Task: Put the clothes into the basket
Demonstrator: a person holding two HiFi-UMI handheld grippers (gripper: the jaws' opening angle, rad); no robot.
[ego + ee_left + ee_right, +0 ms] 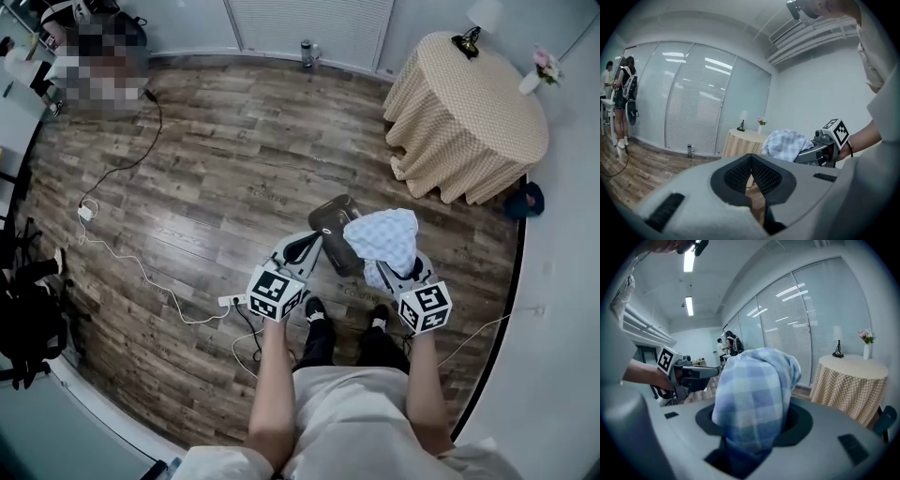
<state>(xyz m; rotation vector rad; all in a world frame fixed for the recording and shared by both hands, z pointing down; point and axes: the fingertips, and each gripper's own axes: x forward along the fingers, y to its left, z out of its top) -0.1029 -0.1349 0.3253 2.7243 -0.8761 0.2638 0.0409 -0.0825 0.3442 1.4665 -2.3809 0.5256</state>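
Blue-and-white checked cloth [754,394] fills the gap between the fingers of our right gripper [752,420]. They are clamped on its lower part at a middling spread, and the rest of the fabric bulges up and forward past the fingertips. From the head view, we see the same cloth draped over those fingers, above the wooden floor [206,187]. Our left gripper [751,164] sits just to the left of the cloth, its fingertips meeting with nothing between them. Beyond both pairs of fingers, off to the right, stands a round table [469,122] under a checked tablecloth.
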